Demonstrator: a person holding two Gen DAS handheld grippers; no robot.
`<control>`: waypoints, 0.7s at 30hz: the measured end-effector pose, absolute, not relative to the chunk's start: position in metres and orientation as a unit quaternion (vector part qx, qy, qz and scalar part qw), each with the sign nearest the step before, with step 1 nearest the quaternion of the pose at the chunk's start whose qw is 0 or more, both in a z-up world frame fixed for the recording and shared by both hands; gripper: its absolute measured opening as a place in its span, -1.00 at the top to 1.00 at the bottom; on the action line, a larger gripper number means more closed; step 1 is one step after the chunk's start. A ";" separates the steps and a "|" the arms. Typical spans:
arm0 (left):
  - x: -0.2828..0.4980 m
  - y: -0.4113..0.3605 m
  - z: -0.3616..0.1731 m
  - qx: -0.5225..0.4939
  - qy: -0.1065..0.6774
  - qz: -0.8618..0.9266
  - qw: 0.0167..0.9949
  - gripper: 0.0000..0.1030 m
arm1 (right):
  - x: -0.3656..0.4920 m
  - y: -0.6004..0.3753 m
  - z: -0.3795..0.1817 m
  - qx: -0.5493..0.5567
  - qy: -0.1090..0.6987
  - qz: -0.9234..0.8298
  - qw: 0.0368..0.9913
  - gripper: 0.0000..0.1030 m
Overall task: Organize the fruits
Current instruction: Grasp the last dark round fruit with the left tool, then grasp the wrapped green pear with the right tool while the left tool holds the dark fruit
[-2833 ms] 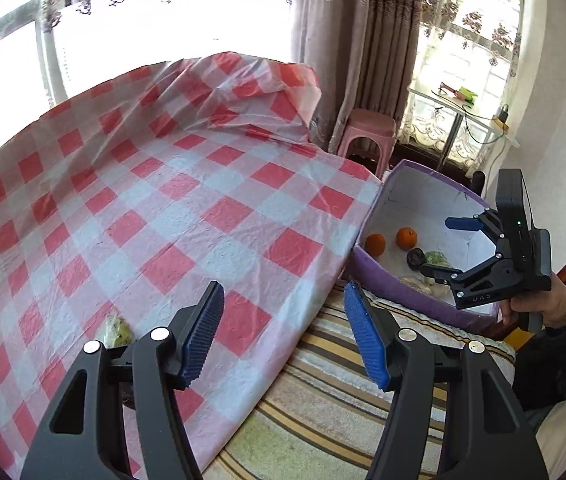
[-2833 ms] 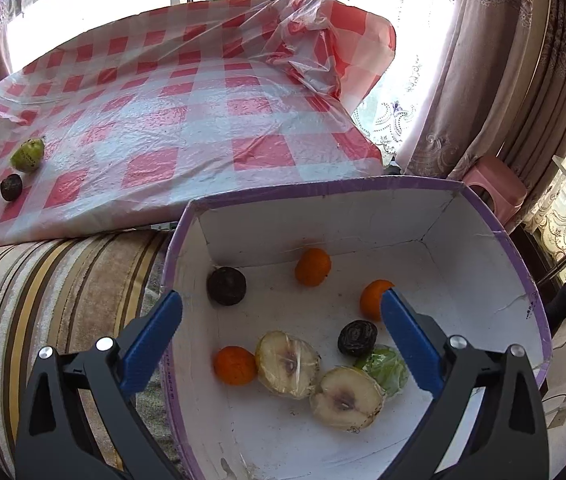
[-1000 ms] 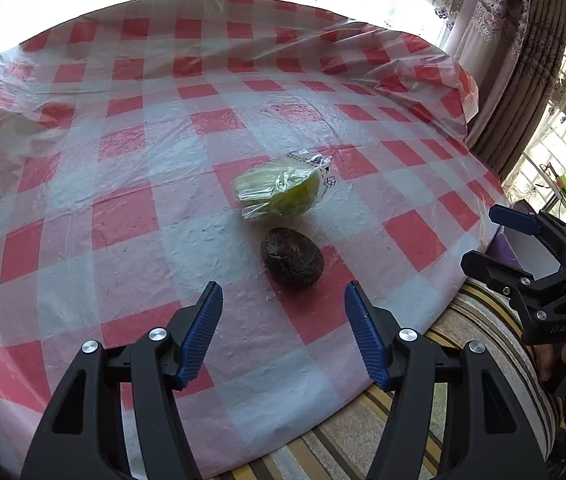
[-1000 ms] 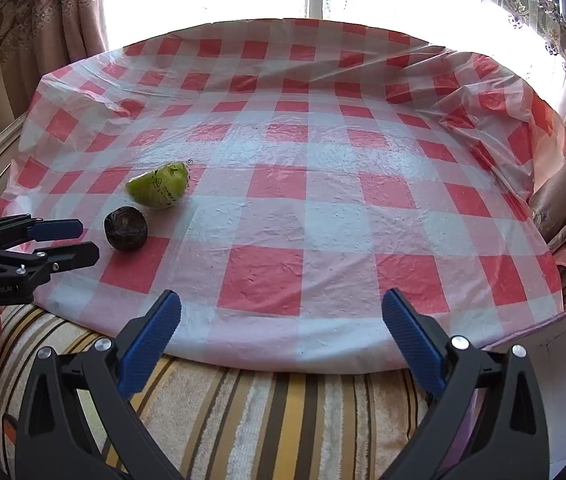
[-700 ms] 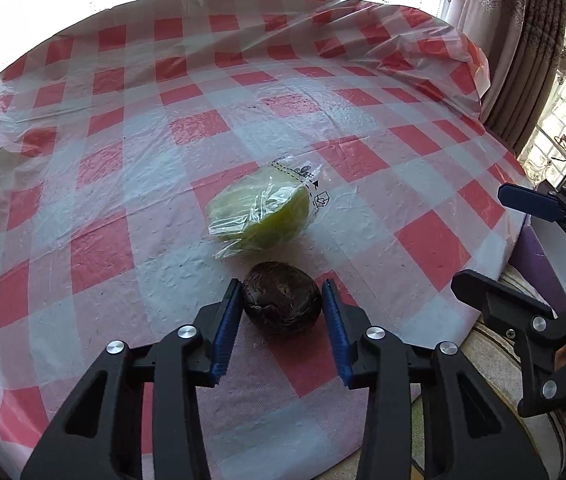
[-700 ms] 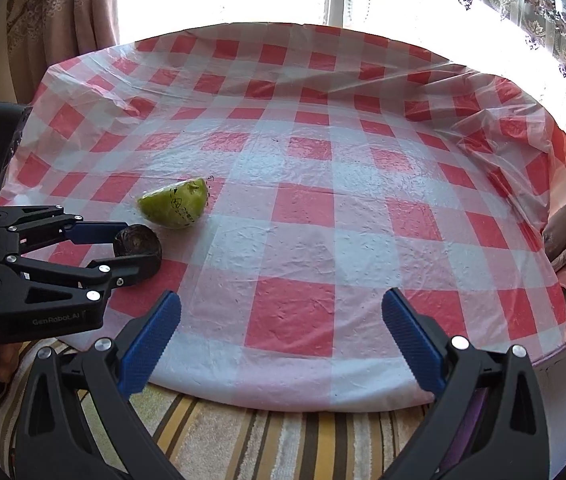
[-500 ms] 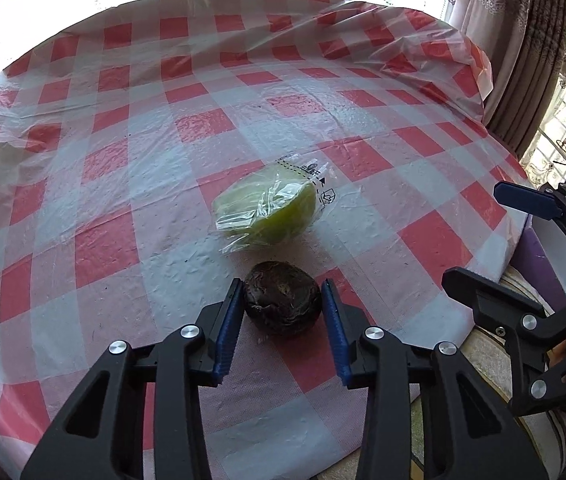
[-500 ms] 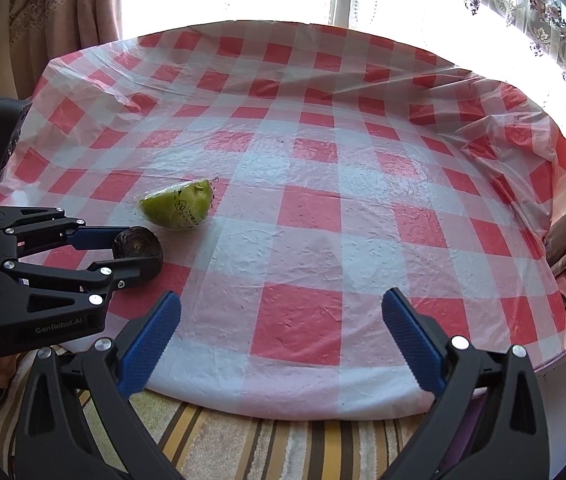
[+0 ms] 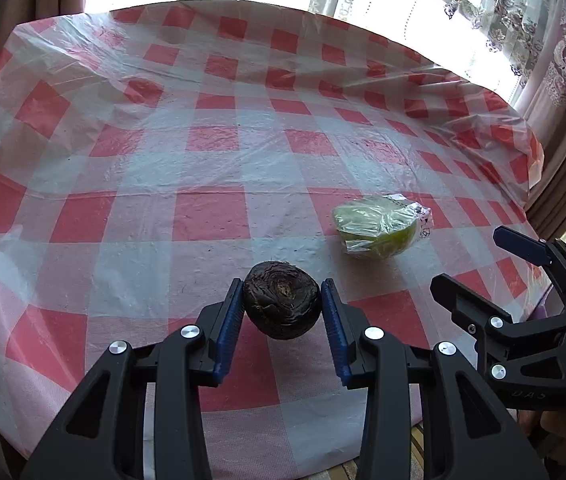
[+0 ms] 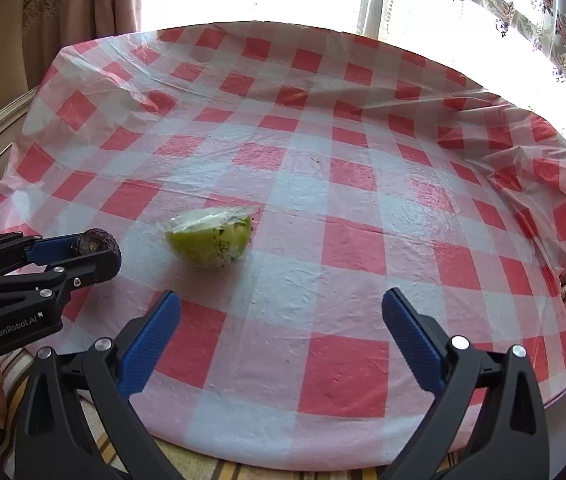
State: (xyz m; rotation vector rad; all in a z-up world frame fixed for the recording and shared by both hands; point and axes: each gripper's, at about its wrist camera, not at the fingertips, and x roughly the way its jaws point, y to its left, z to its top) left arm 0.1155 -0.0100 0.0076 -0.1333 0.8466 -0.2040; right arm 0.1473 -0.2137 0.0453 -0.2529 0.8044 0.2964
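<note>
Checked tablecloth (image 10: pixel 355 240) holds one loose item: wrapped green fruit (image 10: pixel 209 236). It lies at 11 o'clock from the wide-open right gripper (image 10: pixel 281 336), the nearer one. Left gripper (image 9: pixel 282 308) clamps the dark fruit (image 9: pixel 282 306).

A table draped in a red-and-white checked plastic cloth (image 10: pixel 347 264) bears one plastic-wrapped green fruit (image 10: pixel 209 242).
</note>
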 end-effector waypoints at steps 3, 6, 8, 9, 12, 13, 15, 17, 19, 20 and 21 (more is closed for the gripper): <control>0.113 0.000 0.008 -0.080 0.401 -0.082 0.909 0.28 | 0.158 -0.195 0.042 -0.137 0.387 0.152 0.899 -0.96; 0.113 0.008 0.007 -0.094 0.397 -0.068 0.910 0.29 | 0.169 -0.184 0.039 -0.140 0.388 0.151 0.898 -0.96; 0.113 0.011 0.006 -0.099 0.397 -0.065 0.910 0.29 | 0.176 -0.179 0.035 -0.142 0.390 0.151 0.897 -0.96; 0.113 0.012 0.006 -0.100 0.396 -0.065 0.910 0.29 | 0.179 -0.176 0.034 -0.143 0.391 0.150 0.897 -0.96; 0.112 0.011 0.005 -0.098 0.396 -0.066 0.911 0.29 | 0.185 -0.169 0.030 -0.145 0.390 0.152 0.896 -0.96; 0.112 0.011 0.004 -0.097 0.396 -0.066 0.911 0.29 | 0.186 -0.167 0.030 -0.147 0.388 0.152 0.897 -0.96; 0.112 0.011 0.004 -0.096 0.396 -0.065 0.911 0.29 | 0.190 -0.164 0.028 -0.152 0.387 0.149 0.897 -0.96; 0.112 0.010 0.004 -0.096 0.396 -0.065 0.911 0.29 | 0.193 -0.162 0.025 -0.155 0.391 0.146 0.896 -0.96; 0.112 0.010 0.004 -0.096 0.396 -0.066 0.911 0.29 | 0.195 -0.163 0.022 -0.154 0.397 0.146 0.893 -0.79; 0.111 0.010 0.004 -0.095 0.396 -0.066 0.911 0.29 | 0.196 -0.164 0.021 -0.148 0.401 0.154 0.891 -0.69; 0.112 0.010 0.004 -0.094 0.396 -0.067 0.911 0.29 | 0.196 -0.164 0.020 -0.145 0.402 0.159 0.890 -0.56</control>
